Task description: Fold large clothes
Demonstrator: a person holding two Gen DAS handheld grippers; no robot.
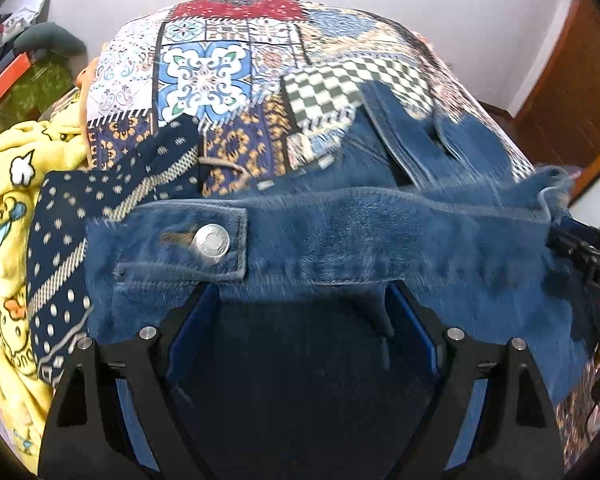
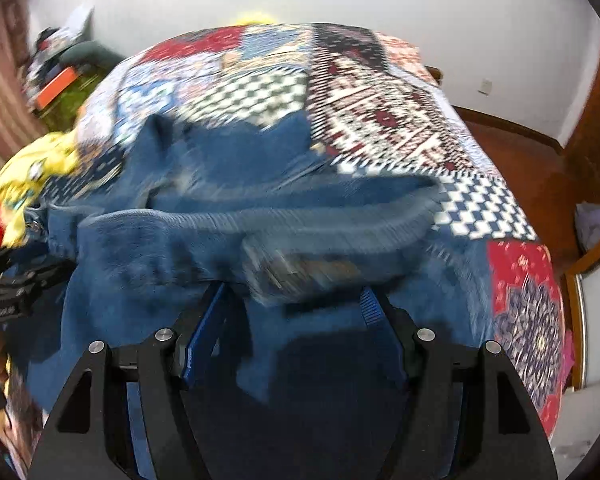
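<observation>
A blue denim garment (image 1: 340, 236) lies bunched on the patchwork bedspread (image 1: 220, 72), its waistband with a metal snap button (image 1: 211, 241) right in front of my left gripper (image 1: 300, 292). The left jaws stand wide apart, their tips hidden under the denim edge. In the right wrist view the same denim (image 2: 228, 232) is blurred and drapes over my right gripper (image 2: 292, 296), whose jaws also stand wide apart. The other gripper shows at the right edge of the left view (image 1: 592, 256) and at the left edge of the right view (image 2: 8, 284).
A yellow cartoon-print garment (image 1: 8, 208) and a navy dotted cloth (image 1: 72, 248) lie at the bed's left. Clutter and an orange box (image 1: 8, 76) sit far left. A wooden floor (image 2: 532, 168) and a door (image 1: 572, 92) are to the right.
</observation>
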